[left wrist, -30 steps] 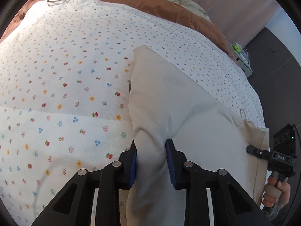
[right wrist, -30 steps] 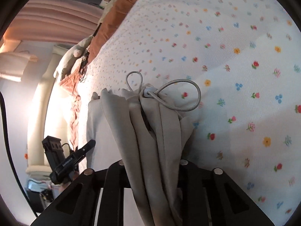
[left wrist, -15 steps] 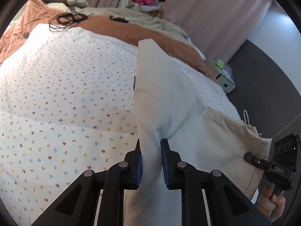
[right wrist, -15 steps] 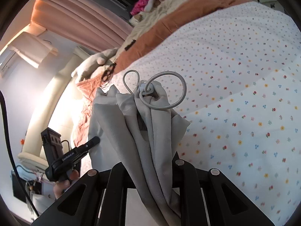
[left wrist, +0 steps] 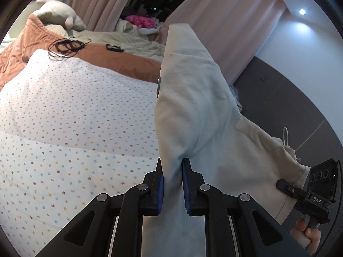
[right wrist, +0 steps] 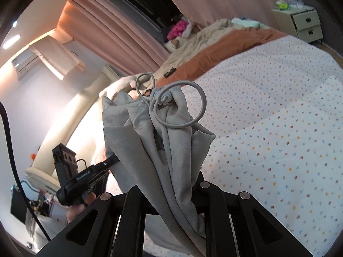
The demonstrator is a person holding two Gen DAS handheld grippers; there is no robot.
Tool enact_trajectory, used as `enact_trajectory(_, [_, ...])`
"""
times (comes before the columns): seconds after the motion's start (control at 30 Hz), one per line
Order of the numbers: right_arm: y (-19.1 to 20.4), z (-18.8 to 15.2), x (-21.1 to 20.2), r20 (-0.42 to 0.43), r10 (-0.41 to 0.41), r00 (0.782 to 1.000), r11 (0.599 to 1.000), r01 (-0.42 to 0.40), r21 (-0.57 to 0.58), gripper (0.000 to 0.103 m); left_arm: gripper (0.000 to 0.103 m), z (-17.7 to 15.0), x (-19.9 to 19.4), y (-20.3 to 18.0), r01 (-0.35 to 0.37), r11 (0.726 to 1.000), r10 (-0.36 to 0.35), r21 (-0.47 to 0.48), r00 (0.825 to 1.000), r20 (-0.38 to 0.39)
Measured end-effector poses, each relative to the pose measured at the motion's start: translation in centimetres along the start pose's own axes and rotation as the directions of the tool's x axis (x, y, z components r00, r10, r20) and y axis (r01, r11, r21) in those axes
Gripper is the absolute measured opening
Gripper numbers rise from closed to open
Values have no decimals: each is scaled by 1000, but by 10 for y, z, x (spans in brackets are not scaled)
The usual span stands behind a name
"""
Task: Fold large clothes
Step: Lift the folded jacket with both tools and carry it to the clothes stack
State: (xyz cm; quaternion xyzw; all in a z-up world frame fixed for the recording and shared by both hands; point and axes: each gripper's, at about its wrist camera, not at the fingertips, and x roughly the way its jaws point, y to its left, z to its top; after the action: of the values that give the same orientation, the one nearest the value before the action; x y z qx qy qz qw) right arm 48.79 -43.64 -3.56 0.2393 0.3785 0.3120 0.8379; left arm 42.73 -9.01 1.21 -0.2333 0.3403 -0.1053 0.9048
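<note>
A beige drawstring garment is held up above the bed between the two grippers. The left gripper is pinched on a fold of its cloth, the jaws having just been closing with the fabric between the blue pads. The right gripper is clamped on a gathered bunch of the same garment; its pads are hidden by the cloth, but the folds are seen squeezed between the fingers.

The garment is judged soft, light and limp: it sags between the two grips and is draped in loose folds, so no shape is kept unless it is pulled taut. A firm pinch on a seam or hem, well apart along one edge, is judged the best hold; thin cloth could be let slip from a shallow bite. The drawstring is curled in loose loops above the bunch and could be snagged or trapped in a fold.

Below, the flower-dotted quilt is seen as the surface for laying down. A tangle of black cable and a small black object lie on the orange blanket further back, well apart from the garment. A plush toy and pink curtains are seen beyond, and nothing is seen in the way.
</note>
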Motion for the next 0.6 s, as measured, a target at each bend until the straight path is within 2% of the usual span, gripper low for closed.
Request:
enact_trajectory(0.23, [29, -3, -76, 92, -58, 994, 996, 64, -59, 14, 15, -9, -29, -51, 95, 995, -96, 25, 995, 22])
enact_trajectory(0.4, [33, -1, -136, 135, -116, 984, 988, 129, -89, 14, 15, -22, -39, -103, 164, 985, -165, 51, 986, 15])
enact_trajectory(0.6, [26, -2, -203, 189, -197, 962, 974, 214, -79, 14, 15, -38, -40, -165, 236, 967, -235, 100, 972, -23])
